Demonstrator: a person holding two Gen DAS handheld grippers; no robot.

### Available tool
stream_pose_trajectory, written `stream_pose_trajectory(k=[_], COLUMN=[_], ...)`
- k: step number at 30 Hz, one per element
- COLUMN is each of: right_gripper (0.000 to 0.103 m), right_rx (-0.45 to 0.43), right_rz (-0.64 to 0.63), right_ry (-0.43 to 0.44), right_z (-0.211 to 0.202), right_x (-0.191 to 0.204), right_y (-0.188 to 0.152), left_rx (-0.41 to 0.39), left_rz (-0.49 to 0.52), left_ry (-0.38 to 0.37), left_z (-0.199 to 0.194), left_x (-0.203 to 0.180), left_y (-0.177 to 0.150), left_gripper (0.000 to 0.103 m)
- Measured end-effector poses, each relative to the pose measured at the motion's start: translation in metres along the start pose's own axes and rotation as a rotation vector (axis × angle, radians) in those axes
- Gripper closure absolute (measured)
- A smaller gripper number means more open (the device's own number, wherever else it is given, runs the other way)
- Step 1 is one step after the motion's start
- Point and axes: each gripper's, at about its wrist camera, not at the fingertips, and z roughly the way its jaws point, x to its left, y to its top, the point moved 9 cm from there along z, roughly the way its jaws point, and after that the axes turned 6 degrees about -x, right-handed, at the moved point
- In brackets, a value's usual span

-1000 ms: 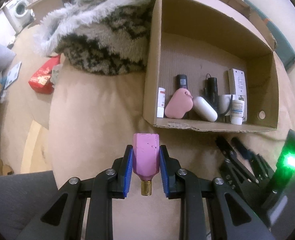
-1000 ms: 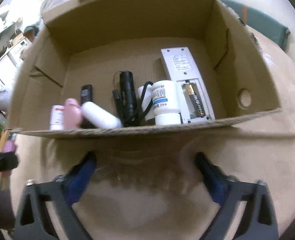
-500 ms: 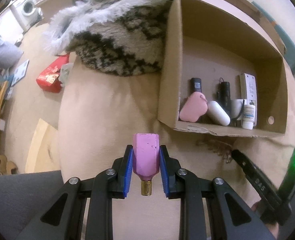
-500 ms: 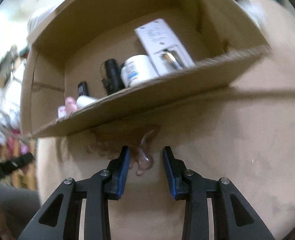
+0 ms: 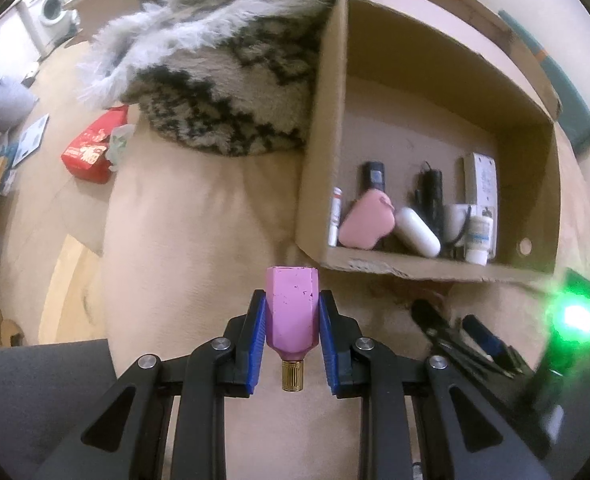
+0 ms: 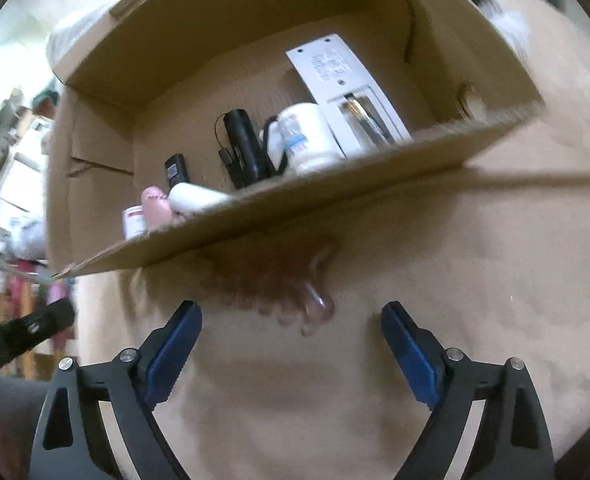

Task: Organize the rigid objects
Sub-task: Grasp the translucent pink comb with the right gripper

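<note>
The box (image 5: pixel 435 272) on the sofa (image 5: pixel 199 240) already holds a row of small things. Left gripper (image 5: pixel 292 320) grips a pink bottle (image 5: pixel 292 312), not yet boxed. Right gripper (image 6: pixel 291 344) gapes wide, empty, over a brown clip (image 6: pixel 315 300) outside the box, unpicked.

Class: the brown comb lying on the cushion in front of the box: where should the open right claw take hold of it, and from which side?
Judging by its blurred outline, grip the comb across its spine from above, with the right claw straddling it; its teeth look thin.
</note>
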Motion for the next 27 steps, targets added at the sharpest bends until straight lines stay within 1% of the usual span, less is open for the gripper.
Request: stream_pose_trajectory(k=[2, 4, 6, 7, 9, 11, 12, 14, 17, 18, 21, 27], right_gripper=[0.006, 0.006, 0.0, 0.0, 0.0, 0.0, 0.0, 0.0, 0.0, 0.0, 0.004, 0.005], right_rx=[0.038, 0.032, 0.018, 0.025, 0.057, 0.032, 0.035, 0.045, 0.066, 0.076, 0.109, 0.142], right_rz=[-0.004, -0.007, -0.006, -0.011, -0.065, -0.131, -0.14, -0.127, -0.176, -0.189, -0.228, -0.264], right_ry=[-0.051, -0.096, -0.141, -0.163, -0.239, -0.285, -0.286, -0.253, -0.221, -0.202, -0.152, -0.069], right_z=[0.016, 0.025, 0.03, 0.034, 0.047, 0.049, 0.05, 0.052, 0.049, 0.039, 0.033, 0.0], right_x=[0.007, 0.012, 0.017, 0.019, 0.022, 0.029, 0.029, 0.026, 0.019, 0.007, 0.004, -0.022], right_y=[0.002, 0.008, 0.014, 0.014, 0.01, 0.012, 0.013, 0.014, 0.015, 0.015, 0.015, 0.004], left_rx=[-0.008, -0.008, 0.003, 0.006, 0.006, 0.002, 0.001, 0.003, 0.009, 0.006, -0.001, -0.007], left_rz=[-0.02, -0.04, -0.056, -0.061, -0.067, -0.069, -0.067, -0.062, -0.055, -0.052, -0.047, -0.023], left_ry=[0.005, 0.003, -0.008, -0.013, -0.018, -0.022, -0.022, -0.021, -0.018, -0.017, -0.01, 0.003], left_z=[-0.002, -0.003, -0.003, -0.003, -0.004, -0.005, -0.005, -0.005, -0.003, -0.002, -0.002, -0.002], left_x=[0.005, 0.009, 0.011, 0.011, 0.01, 0.01, 0.009, 0.008, 0.007, 0.007, 0.007, 0.004], left_y=[0.002, 0.003, 0.002, 0.002, 0.003, 0.004, 0.004, 0.003, 0.002, 0.003, 0.005, 0.004], left_gripper=[0.08, 0.08, 0.08, 0.08, 0.08, 0.08, 0.08, 0.08, 0.08, 0.08, 0.08, 0.08])
